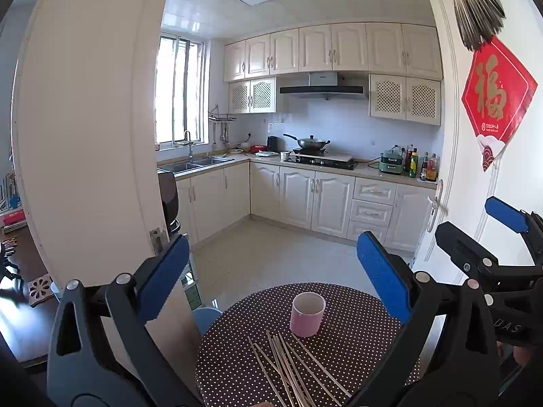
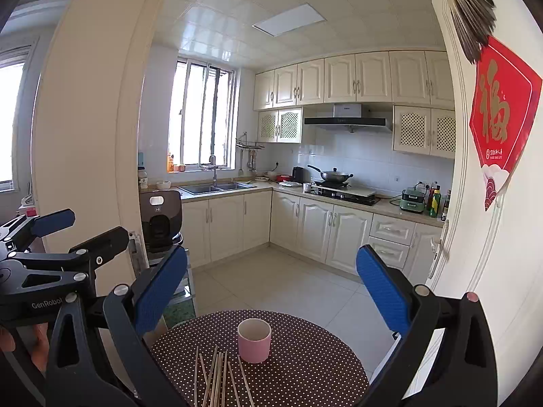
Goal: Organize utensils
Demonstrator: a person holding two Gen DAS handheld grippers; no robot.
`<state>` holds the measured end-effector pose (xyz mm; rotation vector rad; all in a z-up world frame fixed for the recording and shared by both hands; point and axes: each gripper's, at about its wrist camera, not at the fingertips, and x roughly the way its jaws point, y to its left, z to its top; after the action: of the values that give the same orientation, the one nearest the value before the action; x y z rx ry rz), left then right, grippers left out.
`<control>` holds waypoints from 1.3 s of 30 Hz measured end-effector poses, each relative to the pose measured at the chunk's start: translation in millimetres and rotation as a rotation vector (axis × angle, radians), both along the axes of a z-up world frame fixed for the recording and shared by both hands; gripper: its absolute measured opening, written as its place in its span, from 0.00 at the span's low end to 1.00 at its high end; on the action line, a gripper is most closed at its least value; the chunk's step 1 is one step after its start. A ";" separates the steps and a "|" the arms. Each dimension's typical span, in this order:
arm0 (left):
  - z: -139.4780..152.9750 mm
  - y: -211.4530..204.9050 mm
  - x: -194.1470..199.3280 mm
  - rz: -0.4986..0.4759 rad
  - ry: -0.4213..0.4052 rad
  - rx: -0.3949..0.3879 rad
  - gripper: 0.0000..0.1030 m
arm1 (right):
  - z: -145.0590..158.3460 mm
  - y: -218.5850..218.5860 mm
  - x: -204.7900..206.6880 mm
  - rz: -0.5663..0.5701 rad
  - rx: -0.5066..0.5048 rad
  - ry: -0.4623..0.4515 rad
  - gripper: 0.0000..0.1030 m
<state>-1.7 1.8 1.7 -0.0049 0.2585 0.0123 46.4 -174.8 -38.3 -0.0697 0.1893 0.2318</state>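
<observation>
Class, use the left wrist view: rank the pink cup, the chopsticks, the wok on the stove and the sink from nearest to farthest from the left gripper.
1. Chopsticks: loose on the dotted table, just below the left gripper.
2. Pink cup: upright on the table, just beyond them.
3. Sink: left counter, across the floor.
4. Wok: on the stove at the back wall.

Daylight floods in through the window [image 1: 180, 91], which is blown out to white in both views. The tiled ceiling [image 2: 210, 34] shows glare. Both pictures are sharp, with strong fisheye bending and black vignetting at the corners.
</observation>
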 end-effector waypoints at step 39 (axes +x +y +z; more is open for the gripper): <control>-0.9 1.3 3.2 0.000 0.011 -0.009 0.94 | -5.3 -0.2 -0.8 -0.004 0.004 0.012 0.93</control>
<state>1.5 3.0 0.8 -0.0135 0.2699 0.0114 45.6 -175.0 -43.6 -0.0638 0.2014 0.2285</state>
